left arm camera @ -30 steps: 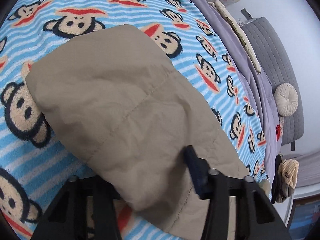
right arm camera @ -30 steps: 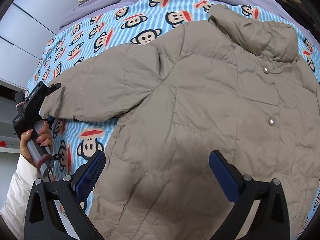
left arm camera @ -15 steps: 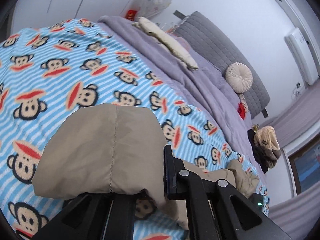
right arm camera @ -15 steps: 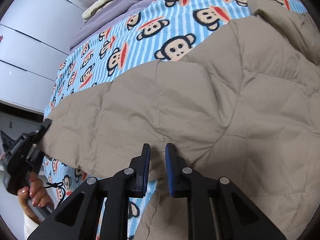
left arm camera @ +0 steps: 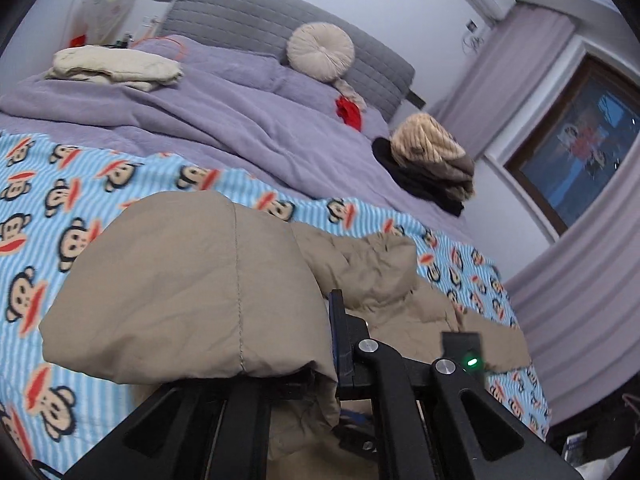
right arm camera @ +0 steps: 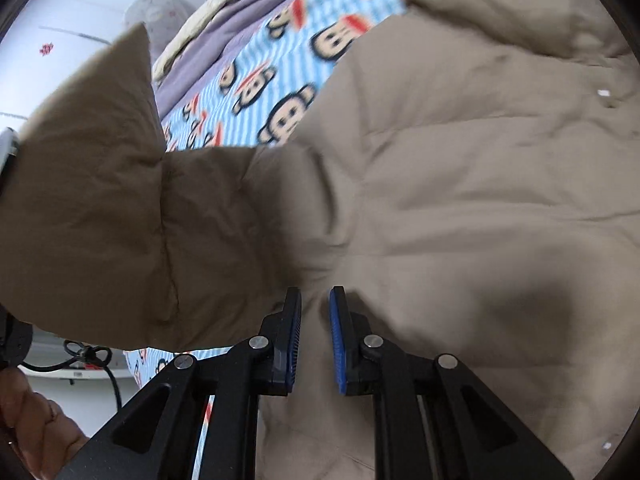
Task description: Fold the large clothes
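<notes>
A large beige puffer jacket (right arm camera: 460,184) lies front up on the monkey-print blanket (left arm camera: 60,208). My left gripper (left arm camera: 324,344) is shut on the jacket's sleeve cuff (left arm camera: 192,288) and holds it raised above the bed; the cloth covers the left finger. In the right wrist view the lifted sleeve (right arm camera: 100,208) hangs at the left. My right gripper (right arm camera: 315,340) is shut on a pinch of the jacket near the armpit, with its blue pads close together. The collar (left arm camera: 376,272) lies crumpled behind the sleeve.
A purple duvet (left arm camera: 240,120) covers the far half of the bed, with a folded cream cloth (left arm camera: 116,68), a round cushion (left arm camera: 320,52) and a pile of clothes (left arm camera: 432,164). A grey headboard (left arm camera: 280,16) stands behind. A curtain (left arm camera: 580,280) hangs at right.
Both grippers closed on the jacket: the left took the sleeve cuff and raised it and swung it toward the jacket body; the right closed on cloth near the armpit.
</notes>
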### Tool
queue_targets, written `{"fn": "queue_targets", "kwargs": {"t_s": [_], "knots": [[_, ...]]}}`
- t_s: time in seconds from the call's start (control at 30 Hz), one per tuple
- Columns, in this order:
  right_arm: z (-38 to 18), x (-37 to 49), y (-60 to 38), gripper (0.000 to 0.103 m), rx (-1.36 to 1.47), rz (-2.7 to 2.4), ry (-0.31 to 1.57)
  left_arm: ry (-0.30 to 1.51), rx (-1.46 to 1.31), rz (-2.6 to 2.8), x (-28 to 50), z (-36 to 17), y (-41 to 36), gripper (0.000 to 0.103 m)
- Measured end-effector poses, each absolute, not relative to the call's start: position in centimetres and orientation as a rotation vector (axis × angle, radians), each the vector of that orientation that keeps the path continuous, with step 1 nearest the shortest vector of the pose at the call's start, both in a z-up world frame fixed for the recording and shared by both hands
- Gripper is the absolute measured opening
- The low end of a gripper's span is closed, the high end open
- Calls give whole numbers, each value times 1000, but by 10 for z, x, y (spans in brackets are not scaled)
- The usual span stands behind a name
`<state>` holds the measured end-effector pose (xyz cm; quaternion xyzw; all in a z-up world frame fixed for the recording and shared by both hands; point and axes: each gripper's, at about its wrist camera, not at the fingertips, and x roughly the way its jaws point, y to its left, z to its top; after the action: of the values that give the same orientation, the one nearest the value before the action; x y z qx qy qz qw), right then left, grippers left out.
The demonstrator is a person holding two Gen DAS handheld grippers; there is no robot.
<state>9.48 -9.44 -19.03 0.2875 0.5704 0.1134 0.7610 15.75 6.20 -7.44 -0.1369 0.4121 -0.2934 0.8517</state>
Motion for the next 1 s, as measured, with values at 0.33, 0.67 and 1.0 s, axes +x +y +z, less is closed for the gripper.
{"fn": "queue_targets", "kwargs": {"t_s": [0.33, 0.67, 1.0], "knots": [[-178, 27, -243, 16, 573, -62, 1207, 1037, 232, -609, 103, -167, -82, 45], [-155, 33, -255, 83, 484, -8, 1165, 961, 150, -478, 95, -127, -15, 86], [-146, 64, -82, 91, -250, 185, 1051, 1151, -13, -139, 133, -186, 96, 86]]}}
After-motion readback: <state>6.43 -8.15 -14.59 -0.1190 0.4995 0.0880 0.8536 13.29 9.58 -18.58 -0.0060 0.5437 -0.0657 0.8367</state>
